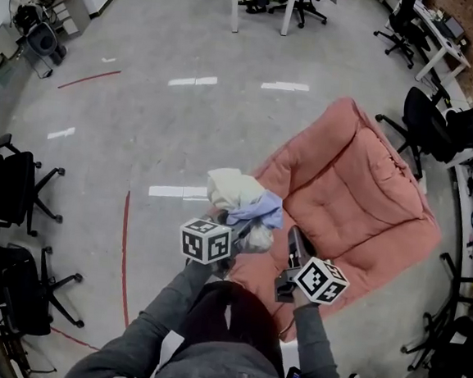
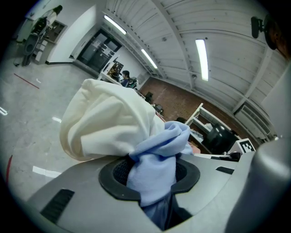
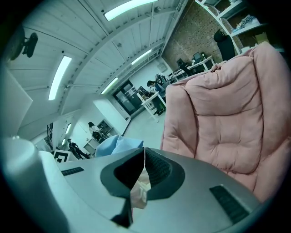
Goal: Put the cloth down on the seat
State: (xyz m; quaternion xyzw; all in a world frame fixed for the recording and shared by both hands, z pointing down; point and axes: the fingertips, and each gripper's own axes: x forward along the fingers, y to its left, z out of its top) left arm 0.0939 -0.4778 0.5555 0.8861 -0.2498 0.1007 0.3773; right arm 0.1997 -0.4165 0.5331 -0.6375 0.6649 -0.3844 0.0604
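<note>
Left tongs [image 2: 152, 169] clamped on bunched cloth [image 1: 237, 201], in air just left of seat [image 1: 359, 195]. Right tongs [image 3: 143, 157] closed, apparently empty. Nothing placed yet; reaching seat, lowering, release remain.

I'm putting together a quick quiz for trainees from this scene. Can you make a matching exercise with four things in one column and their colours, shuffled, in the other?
Things:
1. cloth
2. seat
3. floor line
4. office chair

Colours:
A. black
B. cream and light blue
C. pink
D. red

Pairs: 1-B, 2-C, 3-D, 4-A
</note>
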